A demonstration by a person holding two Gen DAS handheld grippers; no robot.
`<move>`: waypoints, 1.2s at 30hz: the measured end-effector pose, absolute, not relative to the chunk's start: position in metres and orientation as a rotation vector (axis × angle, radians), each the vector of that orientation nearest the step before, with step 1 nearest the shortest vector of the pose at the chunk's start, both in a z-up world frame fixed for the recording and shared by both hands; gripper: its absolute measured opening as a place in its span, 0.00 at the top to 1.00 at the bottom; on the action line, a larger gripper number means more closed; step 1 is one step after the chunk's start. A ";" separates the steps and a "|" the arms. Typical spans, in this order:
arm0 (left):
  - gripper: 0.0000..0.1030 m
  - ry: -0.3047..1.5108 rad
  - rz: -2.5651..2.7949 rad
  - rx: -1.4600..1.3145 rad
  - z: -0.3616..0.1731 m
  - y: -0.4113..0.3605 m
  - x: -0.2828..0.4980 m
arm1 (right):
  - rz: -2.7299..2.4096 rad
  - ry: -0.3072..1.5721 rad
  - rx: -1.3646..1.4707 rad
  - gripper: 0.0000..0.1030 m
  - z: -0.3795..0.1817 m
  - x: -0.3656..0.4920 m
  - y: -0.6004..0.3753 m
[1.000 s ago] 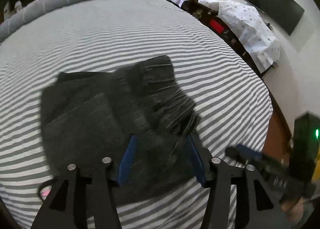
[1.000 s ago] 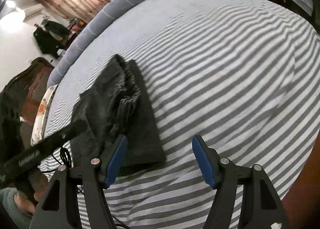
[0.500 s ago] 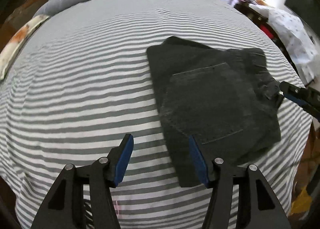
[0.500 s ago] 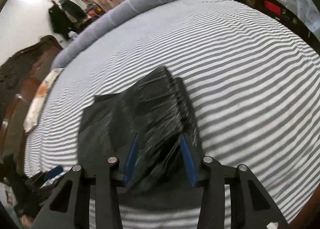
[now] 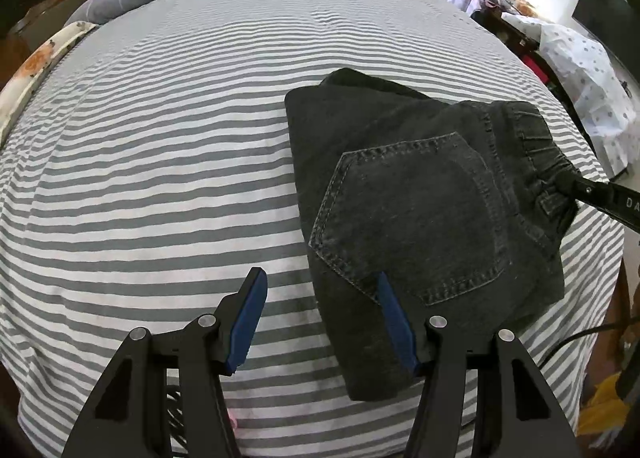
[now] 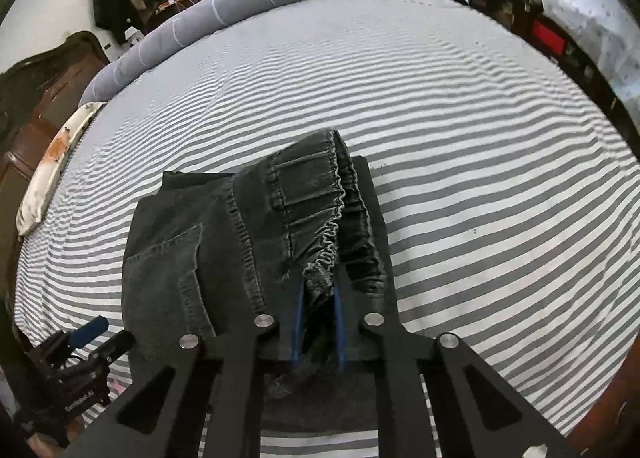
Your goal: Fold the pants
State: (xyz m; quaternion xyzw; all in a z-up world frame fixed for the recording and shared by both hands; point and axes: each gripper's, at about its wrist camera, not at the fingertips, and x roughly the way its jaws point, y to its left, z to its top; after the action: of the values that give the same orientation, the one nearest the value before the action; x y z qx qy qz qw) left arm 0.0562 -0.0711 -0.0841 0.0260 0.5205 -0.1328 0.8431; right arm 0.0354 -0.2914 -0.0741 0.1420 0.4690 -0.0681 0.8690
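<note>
While the right gripper (image 6: 318,318) has just been closing, its blue pads now pinch the gathered elastic waistband (image 6: 324,234) of the folded dark grey denim pants (image 5: 420,217) — cloth fills the narrow gap between the jaws. The pants lie on the grey-and-white striped bed sheet (image 5: 160,177), directly ahead of this gripper, pocket side up.

Left gripper (image 5: 322,318) stands about half open and holds nothing; one pad overlaps the near edge of the pants, the other is over bare sheet.

Judgement on the step in hand: the waistband end looks bunched. To finish well, draw it flat and square with the layers beneath, left gripper steadying the near edge so the stack does not slide.

View differences: right wrist shows the pinch itself and the waistband's ruffles. Left wrist shows the whole folded outline, the stitched back pocket (image 5: 408,217), and the right gripper's tip arriving from the far right — grip hidden there.
</note>
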 end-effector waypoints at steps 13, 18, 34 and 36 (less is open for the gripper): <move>0.43 1.029 -0.325 0.126 -0.067 -0.086 0.045 | -0.234 0.973 0.233 0.91 -0.073 0.007 -0.297; 0.43 1.045 -0.321 0.183 -0.080 -0.097 0.048 | -0.266 1.020 0.282 0.91 -0.101 0.011 -0.312; 0.43 1.068 -0.336 0.228 -0.095 -0.112 0.042 | -0.280 1.004 0.314 0.91 -0.104 -0.015 -0.313; 0.43 1.068 -0.339 0.251 -0.100 -0.117 0.041 | -0.285 1.022 0.315 0.91 -0.113 -0.012 -0.317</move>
State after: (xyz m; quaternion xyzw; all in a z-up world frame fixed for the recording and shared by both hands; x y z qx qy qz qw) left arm 0.0410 -0.1166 -0.0998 0.1186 0.5049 -0.1604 0.8398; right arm -0.0116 -0.3165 -0.1127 0.1498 0.4851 -0.1355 0.8508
